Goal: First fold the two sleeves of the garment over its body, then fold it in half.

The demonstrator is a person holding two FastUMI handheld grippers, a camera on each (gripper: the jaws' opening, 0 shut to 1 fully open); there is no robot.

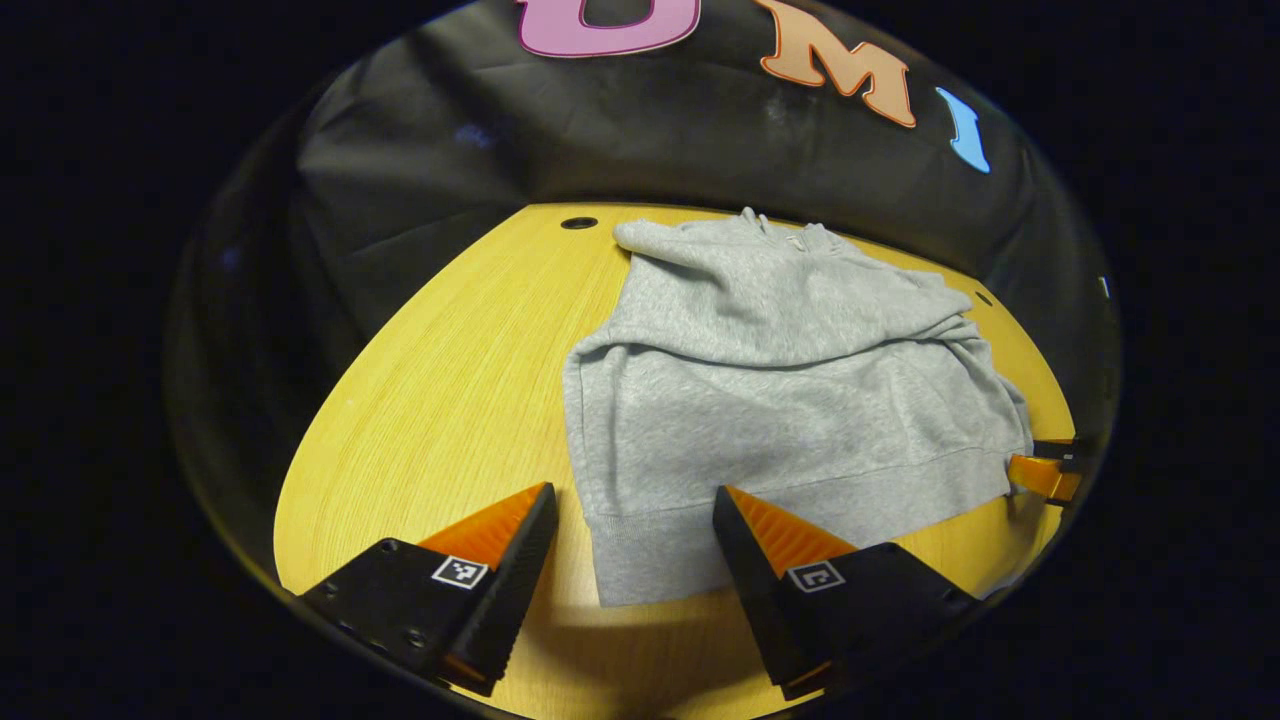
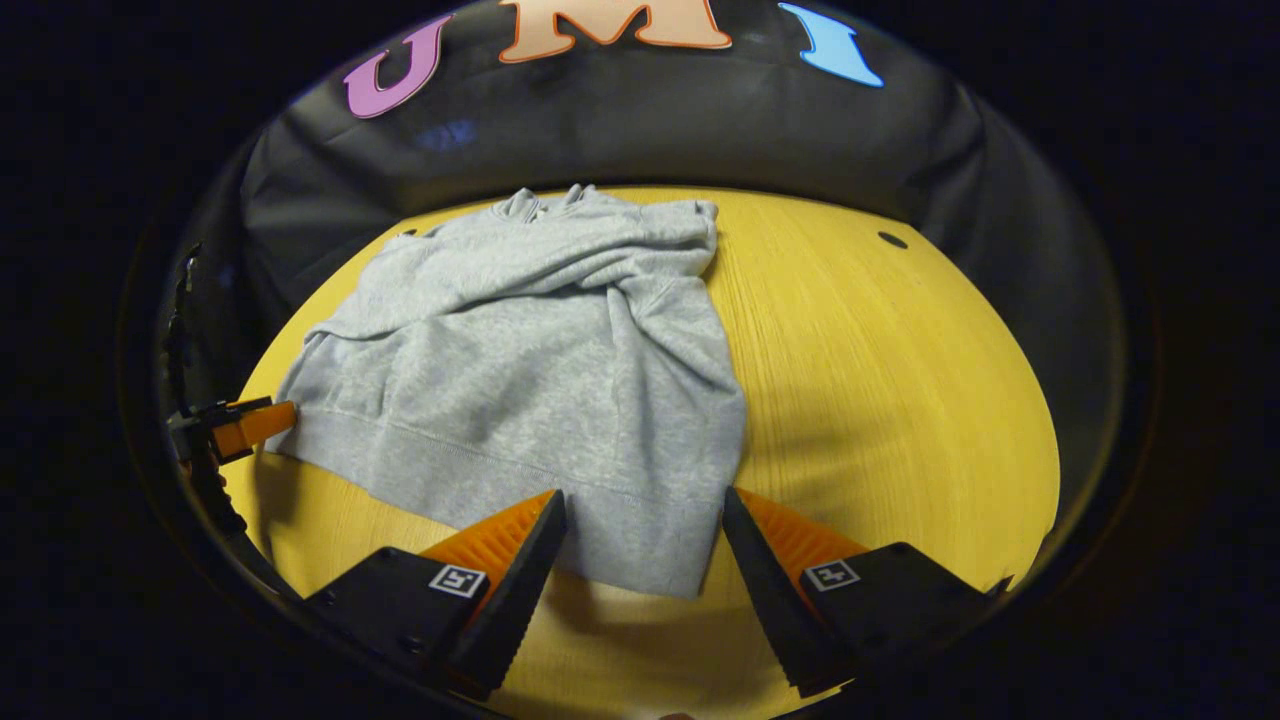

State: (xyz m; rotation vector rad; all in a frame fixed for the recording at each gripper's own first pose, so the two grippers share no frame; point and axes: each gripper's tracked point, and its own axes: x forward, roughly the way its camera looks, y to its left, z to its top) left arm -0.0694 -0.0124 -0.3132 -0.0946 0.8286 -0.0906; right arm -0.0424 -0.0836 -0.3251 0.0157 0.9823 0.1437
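A grey sweatshirt (image 1: 780, 390) lies flat on the yellow wooden table (image 1: 450, 400), both sleeves folded across its chest, hem toward me. In the left gripper view my left gripper (image 1: 635, 520) is open, its fingers straddling the hem's left corner just above the cloth. In the right gripper view my right gripper (image 2: 640, 525) is open over the sweatshirt (image 2: 530, 370) at the hem's right corner. The right gripper's finger (image 1: 1045, 475) shows at the far right edge of the left view; the left gripper's finger (image 2: 250, 425) shows at the left edge of the right view.
The table (image 2: 900, 400) has bare wood on both sides of the garment and a narrow strip in front of the hem. Small dark holes (image 1: 578, 222) (image 2: 892, 240) sit near the back corners. Black cloth wall stands behind the table.
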